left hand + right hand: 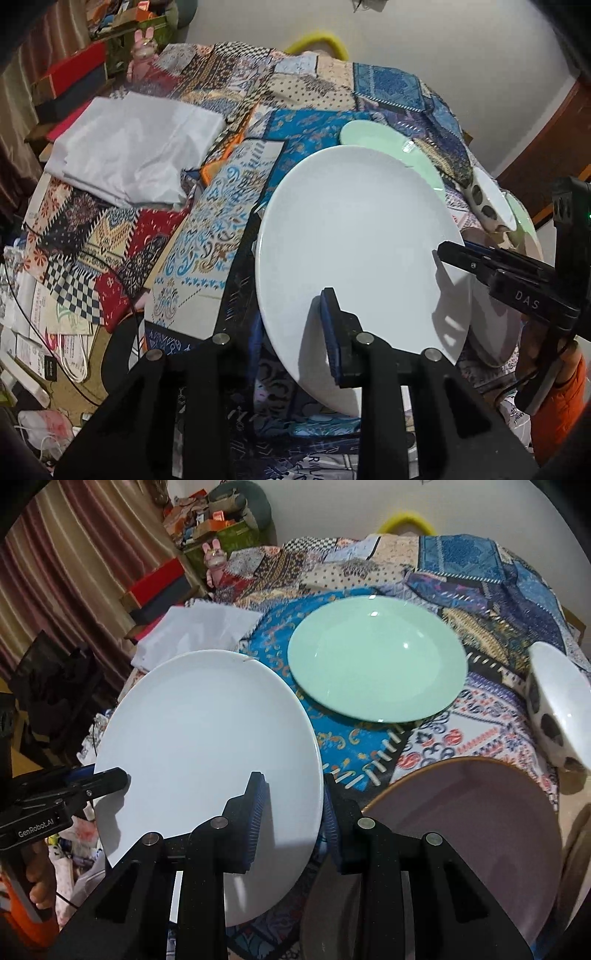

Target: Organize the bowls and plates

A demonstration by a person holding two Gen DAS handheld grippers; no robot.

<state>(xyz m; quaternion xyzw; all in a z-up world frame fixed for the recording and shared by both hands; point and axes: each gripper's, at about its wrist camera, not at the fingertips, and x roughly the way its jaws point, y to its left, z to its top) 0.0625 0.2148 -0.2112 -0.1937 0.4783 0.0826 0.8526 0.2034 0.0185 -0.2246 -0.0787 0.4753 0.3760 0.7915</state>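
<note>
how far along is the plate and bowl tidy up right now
Early on. Nothing looks stacked yet. In hand: the white plate is clamped at opposite rims by the left claw and the right claw, tilted above the patchwork cloth. Left to sort: the mint green plate, the mauve plate and the white spotted bowl, all lying apart.

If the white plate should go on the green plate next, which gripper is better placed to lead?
Probably the right gripper. It clamps the white plate on the rim nearest the green plate; the left gripper holds the far rim.
</note>
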